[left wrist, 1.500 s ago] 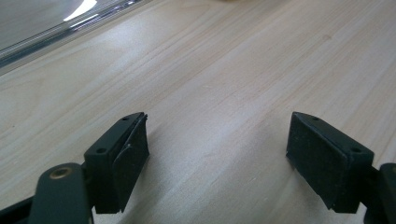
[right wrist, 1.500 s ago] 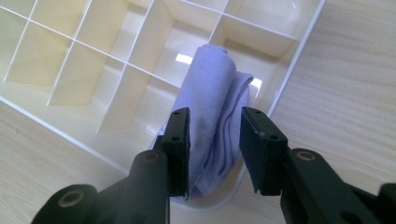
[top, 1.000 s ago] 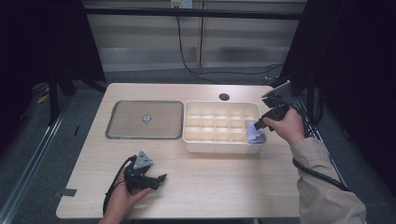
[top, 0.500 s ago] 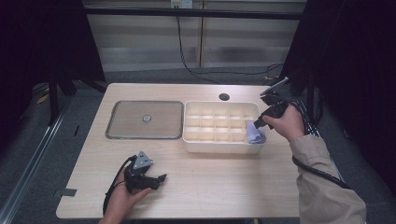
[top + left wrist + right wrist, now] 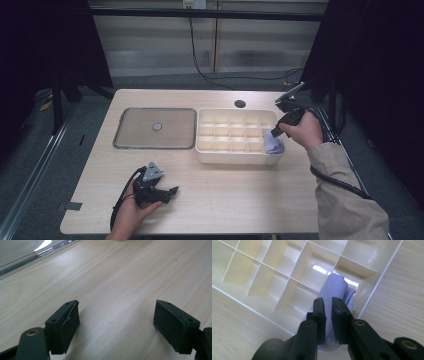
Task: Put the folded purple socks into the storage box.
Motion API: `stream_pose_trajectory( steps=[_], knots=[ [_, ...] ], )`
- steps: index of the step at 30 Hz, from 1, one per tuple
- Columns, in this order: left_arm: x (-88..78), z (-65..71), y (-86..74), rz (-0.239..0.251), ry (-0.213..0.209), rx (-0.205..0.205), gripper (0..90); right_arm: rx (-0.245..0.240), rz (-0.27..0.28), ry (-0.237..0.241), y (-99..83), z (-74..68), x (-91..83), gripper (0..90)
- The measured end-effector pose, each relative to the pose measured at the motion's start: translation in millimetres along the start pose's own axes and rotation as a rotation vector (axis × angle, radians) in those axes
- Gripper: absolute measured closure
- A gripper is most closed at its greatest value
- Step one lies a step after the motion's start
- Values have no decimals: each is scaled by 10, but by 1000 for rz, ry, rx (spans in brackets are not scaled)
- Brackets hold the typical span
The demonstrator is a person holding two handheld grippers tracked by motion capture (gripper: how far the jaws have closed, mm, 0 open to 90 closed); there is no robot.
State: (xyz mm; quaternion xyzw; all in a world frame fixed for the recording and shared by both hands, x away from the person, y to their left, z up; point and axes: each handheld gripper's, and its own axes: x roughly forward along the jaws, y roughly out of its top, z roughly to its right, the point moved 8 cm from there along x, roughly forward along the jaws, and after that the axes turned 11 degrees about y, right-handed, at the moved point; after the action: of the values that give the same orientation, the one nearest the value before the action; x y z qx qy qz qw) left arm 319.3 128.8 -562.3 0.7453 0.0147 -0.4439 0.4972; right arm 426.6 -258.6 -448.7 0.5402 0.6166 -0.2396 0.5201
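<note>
Purple rolled cloth (image 5: pixel 336 293) is pinched in the right gripper (image 5: pixel 328 305), whose jaws just squeezed shut, so it should go straight into the tray's (image 5: pixel 375 286) corner cell.

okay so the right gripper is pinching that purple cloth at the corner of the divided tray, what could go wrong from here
The right gripper has just been closing on the purple cloth, pinching only a fold, so it might slip free. The cloth drapes over the divider tray corner wall; pulling could snag it and drag the light tray. The left gripper rests open on the table, not steadying anything.
</note>
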Motion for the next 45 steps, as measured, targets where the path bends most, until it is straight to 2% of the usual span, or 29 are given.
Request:
stream_pose_trajectory(
  steps=[10,28,45],
  knots=[
    [0,-1,0,0,1,0,203,-7,-34,-9,-2,0,20,898],
    [0,0,0,0,0,0,203,-9,-59,-10,-8,11,135,900],
    [0,0,0,0,0,0,203,-6,-81,-34,-47,80,203,900]
  ],
)
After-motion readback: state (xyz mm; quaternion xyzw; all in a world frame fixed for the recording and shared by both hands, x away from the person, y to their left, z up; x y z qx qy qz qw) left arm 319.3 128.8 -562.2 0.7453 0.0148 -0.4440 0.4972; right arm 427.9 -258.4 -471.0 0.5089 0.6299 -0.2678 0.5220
